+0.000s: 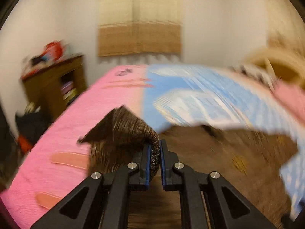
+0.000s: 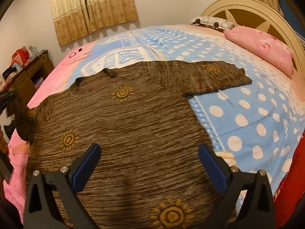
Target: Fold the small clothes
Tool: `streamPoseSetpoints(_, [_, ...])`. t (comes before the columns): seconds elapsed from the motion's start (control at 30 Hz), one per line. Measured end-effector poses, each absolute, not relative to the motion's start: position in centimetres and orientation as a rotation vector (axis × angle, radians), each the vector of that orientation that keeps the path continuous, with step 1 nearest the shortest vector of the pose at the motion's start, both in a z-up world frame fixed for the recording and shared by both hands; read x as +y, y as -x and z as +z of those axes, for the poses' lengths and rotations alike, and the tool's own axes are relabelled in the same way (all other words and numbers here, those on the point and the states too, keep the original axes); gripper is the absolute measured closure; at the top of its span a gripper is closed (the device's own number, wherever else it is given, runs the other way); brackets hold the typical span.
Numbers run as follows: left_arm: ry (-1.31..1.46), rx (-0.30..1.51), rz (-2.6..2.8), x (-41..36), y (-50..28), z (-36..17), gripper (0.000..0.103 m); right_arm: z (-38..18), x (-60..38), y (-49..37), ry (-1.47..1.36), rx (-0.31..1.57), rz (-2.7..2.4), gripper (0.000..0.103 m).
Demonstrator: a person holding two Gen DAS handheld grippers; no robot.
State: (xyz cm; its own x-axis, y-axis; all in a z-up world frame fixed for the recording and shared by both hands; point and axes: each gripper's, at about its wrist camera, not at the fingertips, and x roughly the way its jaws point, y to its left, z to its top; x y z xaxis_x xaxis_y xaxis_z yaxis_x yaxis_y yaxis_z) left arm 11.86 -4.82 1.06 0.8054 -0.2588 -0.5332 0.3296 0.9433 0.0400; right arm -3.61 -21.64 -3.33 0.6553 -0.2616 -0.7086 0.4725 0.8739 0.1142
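A small brown streaked shirt [image 2: 133, 118] with yellow sun prints lies spread on the bed [image 2: 253, 114], one sleeve [image 2: 215, 78] stretched toward the headboard. My left gripper [image 1: 154, 147] is shut on the shirt's other sleeve [image 1: 122, 131], which is lifted off the bed and bunched between the blue pads; this view is blurred. That raised sleeve [image 2: 24, 122] shows at the left edge of the right wrist view. My right gripper [image 2: 149, 152] stands open just over the lower body of the shirt, nothing pressed between its fingers.
A pink pillow [image 2: 265, 47] and a cream headboard [image 2: 246, 5] are at the far right. A dark wooden cabinet [image 2: 24, 80] with clutter stands left of the bed. Curtains [image 2: 91, 5] hang on the far wall. A pink blanket [image 1: 72, 133] covers the bed's left side.
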Motion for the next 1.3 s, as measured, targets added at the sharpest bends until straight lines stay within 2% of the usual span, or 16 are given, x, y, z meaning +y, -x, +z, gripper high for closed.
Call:
streamPoseSetpoints(0.17, [-0.297, 0.763, -0.323, -10.9, -11.7, -5.6, 0.094, -3.7, -23.9, 4.5, -0.341, 0.753, -0.46, 0.0])
streamPoseSetpoints(0.3, [-0.291, 0.741, -0.347, -10.2, -10.5, -4.0, 0.088, -4.0, -25.2, 5.1, -0.369, 0.76, -0.473, 0.0])
streamPoseSetpoints(0.33, [-0.278, 0.75, -0.355, -9.6, -10.1, -3.6, 0.081, -4.1, -25.4, 5.2, -0.374, 0.761, -0.476, 0.0])
streamPoseSetpoints(0.4, [-0.216, 0.771, -0.368, -7.2, -9.1, -2.8, 0.057, -4.3, -25.7, 5.1, -0.385, 0.763, -0.477, 0.0])
streamPoseSetpoints(0.43, [-0.172, 0.772, -0.364, -5.6, -8.6, -2.4, 0.039, -4.3, -25.8, 5.0, -0.392, 0.763, -0.472, 0.0])
streamPoseSetpoints(0.47, [-0.116, 0.763, -0.351, -4.1, -7.8, -1.9, 0.033, -4.2, -25.8, 4.8, -0.397, 0.76, -0.462, 0.0])
streamPoseSetpoints(0.6, [0.008, 0.773, -0.273, 0.3, -8.9, -1.3, 0.033, -3.3, -25.2, 3.8, -0.376, 0.715, -0.404, 0.003])
streamPoseSetpoints(0.7, [0.035, 0.768, -0.181, 2.7, -10.9, -0.5, 0.033, -2.5, -24.3, 1.9, -0.357, 0.703, -0.322, 0.011])
streamPoseSetpoints(0.87, [0.108, 0.77, -0.14, 3.6, -16.3, 0.8, 0.033, -1.2, -22.8, -5.6, -0.297, 0.748, -0.123, 0.017])
streamPoseSetpoints(0.93, [0.124, 0.789, -0.117, 3.0, -18.8, 0.4, 0.033, -1.7, -22.4, -8.6, -0.307, 0.783, -0.082, 0.02])
streamPoseSetpoints(1.03, [0.106, 0.856, -0.067, 2.0, -22.4, -1.3, 0.033, -3.5, -21.4, -12.7, -0.377, 0.868, -0.025, 0.029])
streamPoseSetpoints(1.13, [0.092, 0.89, 0.074, 3.5, -24.6, -3.5, 0.033, -5.4, -19.4, -15.4, -0.404, 0.927, 0.008, 0.03])
streamPoseSetpoints(1.2, [0.188, 0.88, 0.109, 6.5, -24.7, -4.6, 0.033, -6.3, -18.1, -16.2, -0.372, 0.952, 0.024, 0.03])
streamPoseSetpoints(1.23, [0.227, 0.842, 0.093, 7.6, -24.3, -4.5, 0.034, -6.8, -17.6, -16.6, -0.341, 0.968, 0.016, 0.033])
streamPoseSetpoints(1.27, [0.215, 0.83, 0.108, 7.8, -24.3, -4.4, 0.034, -6.9, -17.3, -16.5, -0.29, 0.946, -0.012, 0.048])
streamPoseSetpoints(1.3, [0.183, 0.826, 0.139, 7.9, -24.3, -4.3, 0.034, -6.8, -17.1, -16.3, -0.232, 0.912, -0.032, 0.077])
